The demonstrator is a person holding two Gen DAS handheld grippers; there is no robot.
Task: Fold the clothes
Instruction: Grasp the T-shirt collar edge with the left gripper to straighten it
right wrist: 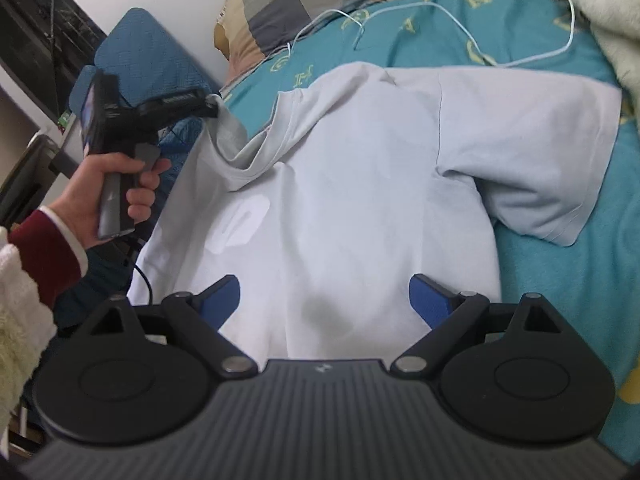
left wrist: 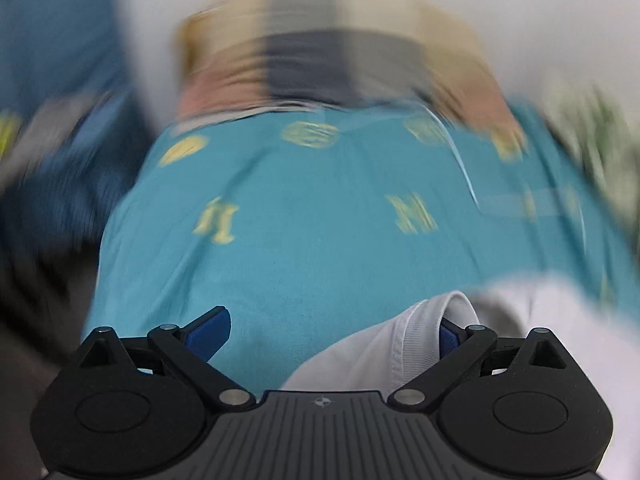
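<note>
A pale white T-shirt lies spread on a teal bedsheet, collar toward the far left, one short sleeve out to the right. My left gripper has its blue pads wide apart; a fold of the shirt's ribbed edge hangs over its right finger. In the right wrist view the left gripper lifts the shirt's left shoulder off the bed. My right gripper is open and empty, low over the shirt's lower part.
A patchwork pillow lies at the bed's head. A white cable runs across the sheet beyond the shirt. A fluffy blanket is heaped at the far right. A blue padded chair stands left of the bed.
</note>
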